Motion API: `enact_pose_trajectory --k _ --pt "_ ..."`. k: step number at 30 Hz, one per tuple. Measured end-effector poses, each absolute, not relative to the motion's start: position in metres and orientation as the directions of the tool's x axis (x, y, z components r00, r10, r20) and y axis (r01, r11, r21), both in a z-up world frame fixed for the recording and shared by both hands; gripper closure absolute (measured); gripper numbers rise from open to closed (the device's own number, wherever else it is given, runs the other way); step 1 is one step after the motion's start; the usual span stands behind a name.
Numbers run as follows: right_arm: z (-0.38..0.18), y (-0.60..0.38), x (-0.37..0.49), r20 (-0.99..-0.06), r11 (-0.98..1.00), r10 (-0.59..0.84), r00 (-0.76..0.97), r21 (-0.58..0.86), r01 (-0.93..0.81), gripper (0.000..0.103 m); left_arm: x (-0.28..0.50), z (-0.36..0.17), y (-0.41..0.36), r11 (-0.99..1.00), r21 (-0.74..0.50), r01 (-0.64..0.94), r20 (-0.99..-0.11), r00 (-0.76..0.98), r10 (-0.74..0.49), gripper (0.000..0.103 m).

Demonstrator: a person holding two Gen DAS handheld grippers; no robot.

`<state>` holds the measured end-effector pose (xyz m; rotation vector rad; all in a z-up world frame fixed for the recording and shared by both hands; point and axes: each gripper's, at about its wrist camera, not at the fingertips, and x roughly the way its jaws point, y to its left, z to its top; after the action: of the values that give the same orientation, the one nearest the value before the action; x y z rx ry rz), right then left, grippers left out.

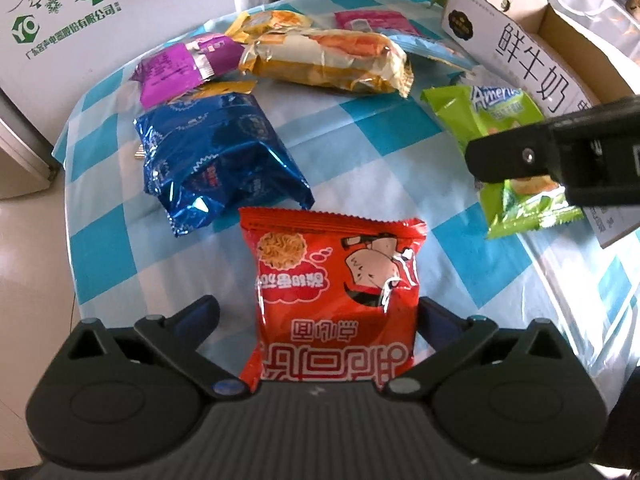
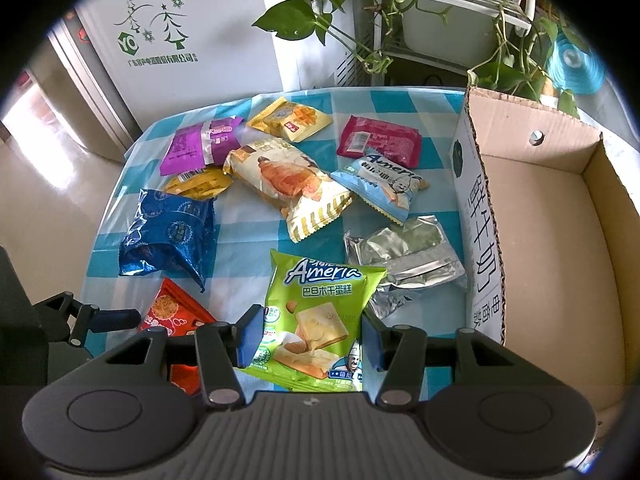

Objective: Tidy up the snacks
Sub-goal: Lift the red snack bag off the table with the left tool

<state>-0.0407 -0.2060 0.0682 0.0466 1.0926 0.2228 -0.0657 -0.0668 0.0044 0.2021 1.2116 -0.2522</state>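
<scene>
My left gripper is open around a red noodle snack packet lying on the checked tablecloth; its fingers stand on either side, apart from it. My right gripper is open around a green Ameria cake packet, pads close to its sides. The green packet and the right gripper's side also show in the left wrist view. The red packet and a left finger show in the right wrist view. An open cardboard box stands at the right, empty inside.
On the blue-and-white tablecloth lie a blue foil bag, a purple packet, a croissant packet, yellow packets, a pink packet, a light-blue packet and a silver packet. A white appliance and plants stand behind.
</scene>
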Motion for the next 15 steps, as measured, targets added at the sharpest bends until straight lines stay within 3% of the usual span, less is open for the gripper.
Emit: enact_pose_trajectory --k 3,7,15 --pt "0.069 -0.207 -0.041 -0.872 0.976 0.204 0.445 0.148 -0.158 0.045 -0.062 0.004 -0.068 0.954 0.016 0.3 -0.939 0.331 -0.088 0.007" --pt "0.07 -0.208 -0.041 -0.87 0.977 0.203 0.449 0.149 -0.152 0.045 -0.07 0.014 -0.077 0.931 0.016 0.365 -0.93 0.348 -0.12 0.032" --pt "0.073 -0.209 -0.042 -0.866 0.978 0.199 0.459 0.145 -0.151 0.045 -0.076 0.022 -0.074 0.939 -0.019 0.345 -0.923 0.355 -0.149 0.032"
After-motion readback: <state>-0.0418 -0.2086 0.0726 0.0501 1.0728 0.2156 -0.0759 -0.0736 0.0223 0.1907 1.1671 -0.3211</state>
